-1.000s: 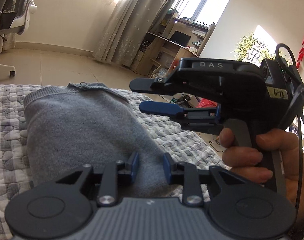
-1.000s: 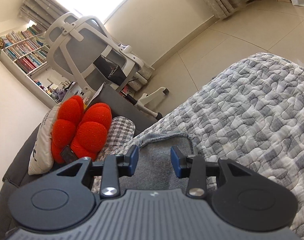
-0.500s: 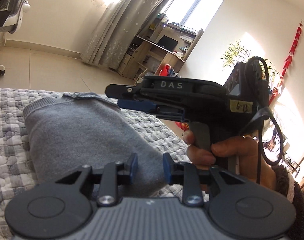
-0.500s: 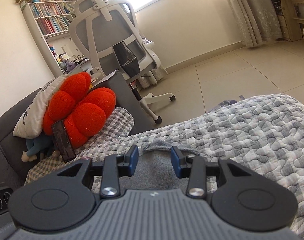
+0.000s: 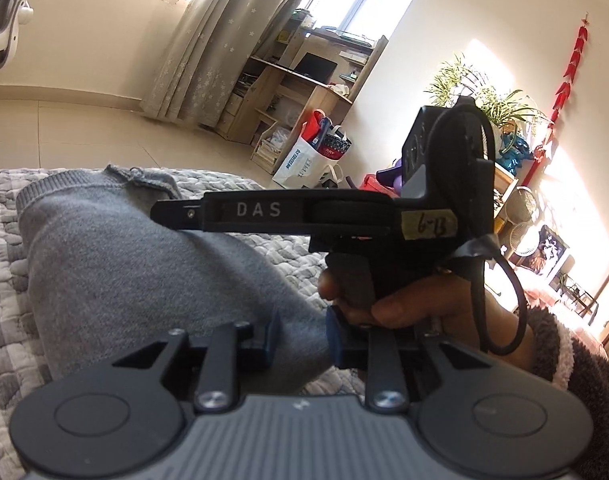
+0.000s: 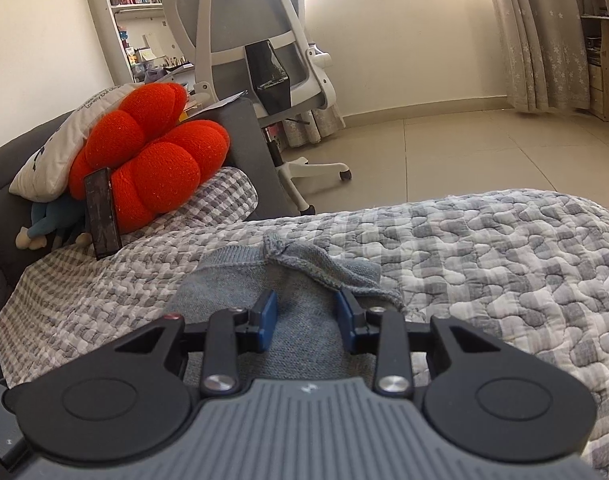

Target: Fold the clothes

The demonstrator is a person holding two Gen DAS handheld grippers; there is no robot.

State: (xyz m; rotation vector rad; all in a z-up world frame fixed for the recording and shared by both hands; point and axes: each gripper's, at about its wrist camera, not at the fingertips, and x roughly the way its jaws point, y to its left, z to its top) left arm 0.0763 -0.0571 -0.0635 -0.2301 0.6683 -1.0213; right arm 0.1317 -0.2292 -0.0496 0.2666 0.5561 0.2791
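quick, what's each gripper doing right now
Left gripper: jaws open, holding nothing, over the grey sweater.
Right gripper: jaws open, holding nothing, also above the sweater.

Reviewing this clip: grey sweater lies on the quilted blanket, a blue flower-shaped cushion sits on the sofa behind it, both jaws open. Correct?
Not quite: the flower-shaped cushion is red-orange, not blue, as the right wrist view shows. The rest holds: grey sweater on the quilted blanket, both jaws open.
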